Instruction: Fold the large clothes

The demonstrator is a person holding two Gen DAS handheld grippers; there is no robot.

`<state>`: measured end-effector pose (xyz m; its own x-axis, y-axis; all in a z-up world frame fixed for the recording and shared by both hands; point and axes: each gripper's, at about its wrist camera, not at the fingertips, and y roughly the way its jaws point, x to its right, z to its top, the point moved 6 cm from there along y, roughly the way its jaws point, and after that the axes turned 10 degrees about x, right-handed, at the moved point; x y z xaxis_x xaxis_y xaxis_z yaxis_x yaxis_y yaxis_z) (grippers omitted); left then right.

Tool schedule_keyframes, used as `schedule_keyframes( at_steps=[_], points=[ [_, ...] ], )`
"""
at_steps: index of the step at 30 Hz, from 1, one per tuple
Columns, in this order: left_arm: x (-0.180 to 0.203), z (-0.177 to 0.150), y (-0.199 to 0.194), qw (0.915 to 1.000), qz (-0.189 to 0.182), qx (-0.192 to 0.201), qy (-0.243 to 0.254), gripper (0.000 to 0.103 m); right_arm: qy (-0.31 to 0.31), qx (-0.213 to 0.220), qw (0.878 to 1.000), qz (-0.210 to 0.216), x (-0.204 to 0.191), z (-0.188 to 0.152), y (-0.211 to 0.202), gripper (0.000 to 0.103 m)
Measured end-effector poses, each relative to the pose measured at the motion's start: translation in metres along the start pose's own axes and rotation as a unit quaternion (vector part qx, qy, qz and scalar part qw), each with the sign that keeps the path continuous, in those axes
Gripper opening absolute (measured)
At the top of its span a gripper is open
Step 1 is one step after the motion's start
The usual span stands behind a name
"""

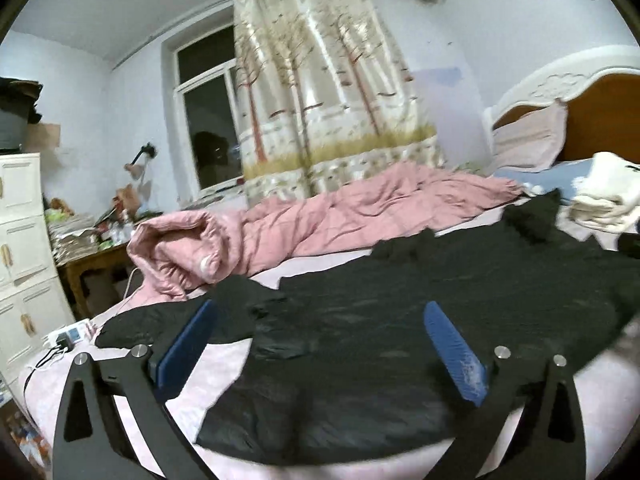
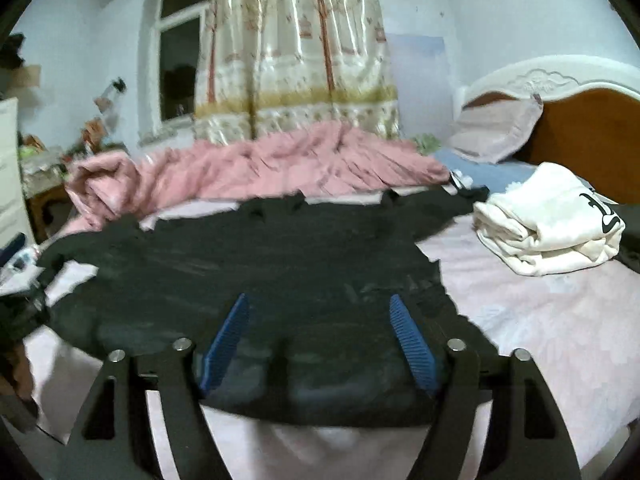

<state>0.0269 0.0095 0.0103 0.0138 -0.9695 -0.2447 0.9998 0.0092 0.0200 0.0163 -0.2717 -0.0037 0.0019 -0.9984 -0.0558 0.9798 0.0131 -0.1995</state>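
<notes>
we see the black garment (image 2: 256, 256) spread flat across the pink bed (image 2: 540, 320), its near hem just under both grippers. our left gripper (image 1: 320, 320) stands wide, nothing between its blue pads; our right gripper (image 2: 320, 312) is wide too and holds nothing. at twelve o'clock beyond the garment a rumpled pink quilt (image 1: 360, 208) lies along the far edge. at two o'clock a folded white garment (image 2: 552, 224) sits beside one black sleeve, with a pillow (image 2: 496, 132) against the headboard (image 2: 584, 128).
</notes>
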Motion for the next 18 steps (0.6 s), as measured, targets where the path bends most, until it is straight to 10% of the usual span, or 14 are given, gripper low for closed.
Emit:
schedule_keyframes(
  at_steps=[12, 18],
  points=[
    [0.024, -0.019, -0.018, 0.9937, -0.074, -0.079, -0.031, 0.103, -0.05, -0.021, 0.998, -0.027, -0.018, -0.024, -0.016, 0.103],
    [0.053, -0.069, -0.001, 0.9697, -0.13, -0.207, 0.008, 0.103, -0.098, -0.099, 0.99, 0.01, -0.032, -0.051, 0.0, 0.103]
  ],
)
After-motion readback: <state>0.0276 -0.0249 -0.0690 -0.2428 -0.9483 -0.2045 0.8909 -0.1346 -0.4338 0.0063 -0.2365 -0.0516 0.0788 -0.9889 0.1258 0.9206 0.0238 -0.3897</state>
